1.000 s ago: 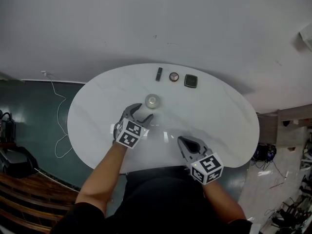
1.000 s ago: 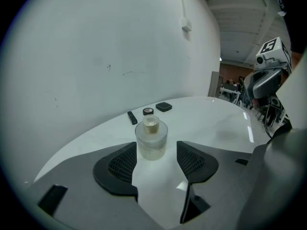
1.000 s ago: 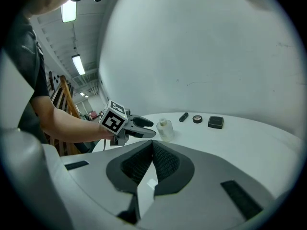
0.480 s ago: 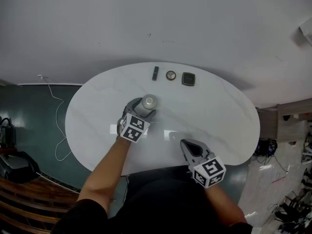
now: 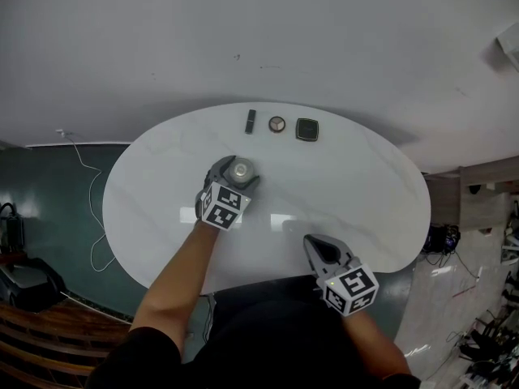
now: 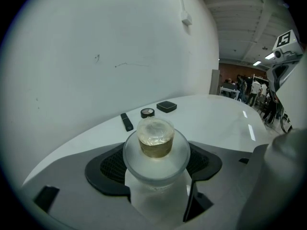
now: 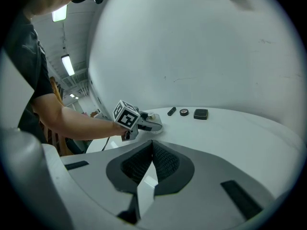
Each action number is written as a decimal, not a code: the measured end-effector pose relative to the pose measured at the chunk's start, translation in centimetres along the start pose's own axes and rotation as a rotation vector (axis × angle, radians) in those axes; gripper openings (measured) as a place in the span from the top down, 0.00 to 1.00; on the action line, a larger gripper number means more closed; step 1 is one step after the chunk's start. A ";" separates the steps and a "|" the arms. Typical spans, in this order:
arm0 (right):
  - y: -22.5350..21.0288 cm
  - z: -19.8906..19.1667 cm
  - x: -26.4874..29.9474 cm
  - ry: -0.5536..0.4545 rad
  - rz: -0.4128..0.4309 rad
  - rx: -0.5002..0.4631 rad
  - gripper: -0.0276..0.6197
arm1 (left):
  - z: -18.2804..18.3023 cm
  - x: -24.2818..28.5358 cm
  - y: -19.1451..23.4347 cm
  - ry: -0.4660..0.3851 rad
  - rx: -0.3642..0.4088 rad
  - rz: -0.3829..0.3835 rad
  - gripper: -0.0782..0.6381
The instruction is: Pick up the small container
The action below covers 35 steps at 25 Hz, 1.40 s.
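Left gripper view: left tool [image 6: 154, 166], just opened wider, seemingly clear of small container [image 6: 156, 139] between; base hidden.

One white oval tabletop [image 5: 365, 193] holds four things: one small clear container [image 5: 241, 169] and, beyond the container in a row, one black tube [image 5: 250, 121], one round compact [image 5: 277, 124], one square black case [image 5: 307, 130].
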State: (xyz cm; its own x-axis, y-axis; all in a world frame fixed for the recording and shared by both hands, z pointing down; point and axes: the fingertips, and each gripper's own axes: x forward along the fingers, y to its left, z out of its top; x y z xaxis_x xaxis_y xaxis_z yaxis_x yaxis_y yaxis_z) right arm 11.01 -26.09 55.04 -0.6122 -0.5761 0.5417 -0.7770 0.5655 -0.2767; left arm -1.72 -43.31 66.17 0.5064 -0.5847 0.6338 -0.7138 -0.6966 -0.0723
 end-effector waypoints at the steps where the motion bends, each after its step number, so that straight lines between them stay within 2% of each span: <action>1: -0.2 0.0 -0.1 -0.001 -0.005 0.004 0.96 | 0.0 0.3 0.0 0.002 0.000 -0.003 0.42; 10: -1.6 -0.3 -0.3 0.006 -0.023 0.023 0.96 | -0.3 2.1 0.0 0.009 -0.007 -0.013 0.42; 16: -2.9 -0.3 -0.7 0.006 -0.047 0.038 0.96 | 0.2 2.6 -0.1 -0.012 0.015 -0.026 0.42; 25: -2.6 -0.3 -0.6 0.008 -0.038 0.032 0.96 | 0.5 3.0 0.1 -0.003 0.017 -0.036 0.41; 35: -2.6 0.2 -1.5 -0.030 -0.056 0.038 0.96 | 0.9 0.8 0.3 0.015 0.018 -0.027 0.41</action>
State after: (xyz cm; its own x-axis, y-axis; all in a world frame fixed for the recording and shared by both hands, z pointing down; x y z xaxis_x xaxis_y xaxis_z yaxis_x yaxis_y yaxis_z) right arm 13.87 -26.83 54.81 -0.5711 -0.6240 0.5333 -0.8149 0.5094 -0.2765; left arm -1.09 -44.33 65.92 0.5177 -0.5597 0.6471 -0.6912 -0.7193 -0.0692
